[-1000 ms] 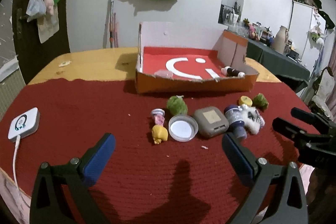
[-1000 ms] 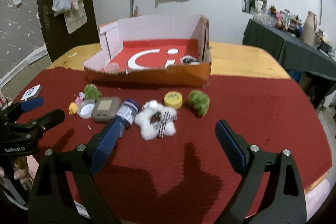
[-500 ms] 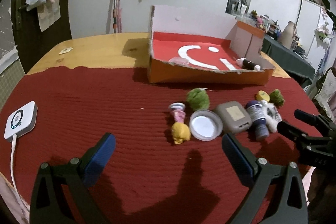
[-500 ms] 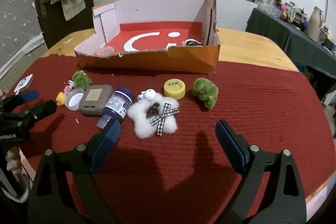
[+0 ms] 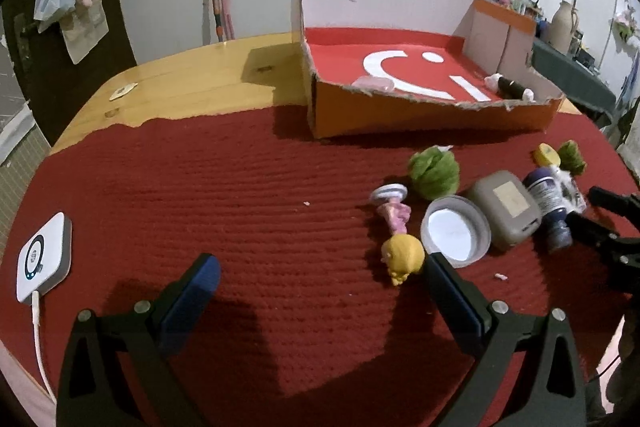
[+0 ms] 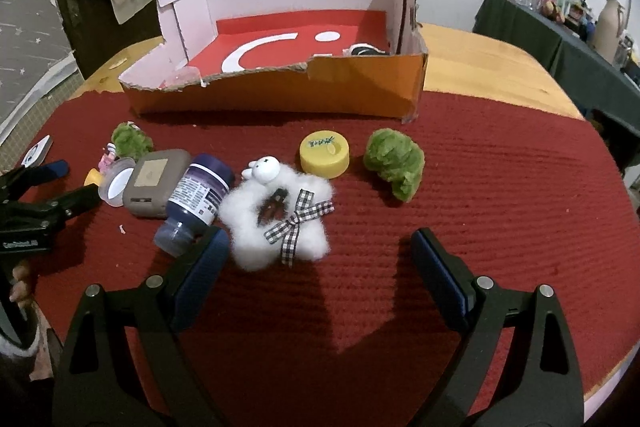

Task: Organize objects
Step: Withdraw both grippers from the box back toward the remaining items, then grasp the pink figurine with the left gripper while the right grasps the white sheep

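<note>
Right tool (image 6: 320, 259) spread wide | sheep (image 6: 280, 215) ahead | bottle (image 6: 196, 201) beside

Bottle (image 6: 196, 199) lies between case (image 6: 154, 183) and sheep (image 6: 280, 215).

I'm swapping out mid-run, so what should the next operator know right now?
Left gripper: open, empty, low over the red mat, near the yellow-headed figure.
Right gripper: open, empty, in front of the white plush.
Box: holds a dark item and a pale one.
Left on the mat: figure, white lid, grey case, dark bottle, plush, yellow cap, two green fuzzy pieces.
Probably next: the plush goes into the box.
</note>
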Demonstrator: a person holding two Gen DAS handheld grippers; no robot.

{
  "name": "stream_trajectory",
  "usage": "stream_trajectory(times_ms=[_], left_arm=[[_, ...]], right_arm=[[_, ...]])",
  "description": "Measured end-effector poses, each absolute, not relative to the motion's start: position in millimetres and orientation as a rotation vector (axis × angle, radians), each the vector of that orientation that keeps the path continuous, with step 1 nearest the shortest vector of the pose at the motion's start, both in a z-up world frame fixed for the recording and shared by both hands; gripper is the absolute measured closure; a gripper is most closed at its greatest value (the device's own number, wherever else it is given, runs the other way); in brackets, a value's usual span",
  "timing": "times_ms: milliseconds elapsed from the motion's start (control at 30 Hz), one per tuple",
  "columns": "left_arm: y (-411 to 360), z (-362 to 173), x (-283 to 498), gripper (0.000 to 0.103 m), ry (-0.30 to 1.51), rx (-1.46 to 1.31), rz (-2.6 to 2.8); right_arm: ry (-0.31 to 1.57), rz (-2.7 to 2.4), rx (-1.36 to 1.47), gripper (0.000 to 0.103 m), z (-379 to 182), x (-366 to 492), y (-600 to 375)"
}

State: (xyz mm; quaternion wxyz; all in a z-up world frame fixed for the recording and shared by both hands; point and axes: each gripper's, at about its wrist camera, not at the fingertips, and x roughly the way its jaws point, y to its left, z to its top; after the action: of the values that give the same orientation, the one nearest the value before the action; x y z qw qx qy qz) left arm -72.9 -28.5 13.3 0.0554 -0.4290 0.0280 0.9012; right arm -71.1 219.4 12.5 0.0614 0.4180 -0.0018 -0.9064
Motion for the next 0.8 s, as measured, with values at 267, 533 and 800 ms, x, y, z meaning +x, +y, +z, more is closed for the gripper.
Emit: stream_trajectory(times_ms=[267, 533, 800], left_arm=[[-42, 15, -78, 0.000, 0.087, -1.330, 2.769], [-33, 17, -83, 0.010, 0.130, -1.296, 2.706], [-20, 19, -94, 0.034, 0.152, -1.257, 2.646]], right_arm=[[0.052, -2.743, 1.276, 0.010, 12, -71, 218], [0.184, -2.755, 1.257, 0.010, 13, -71, 209], [0.241, -2.730, 1.238, 0.020, 15, -78, 199]])
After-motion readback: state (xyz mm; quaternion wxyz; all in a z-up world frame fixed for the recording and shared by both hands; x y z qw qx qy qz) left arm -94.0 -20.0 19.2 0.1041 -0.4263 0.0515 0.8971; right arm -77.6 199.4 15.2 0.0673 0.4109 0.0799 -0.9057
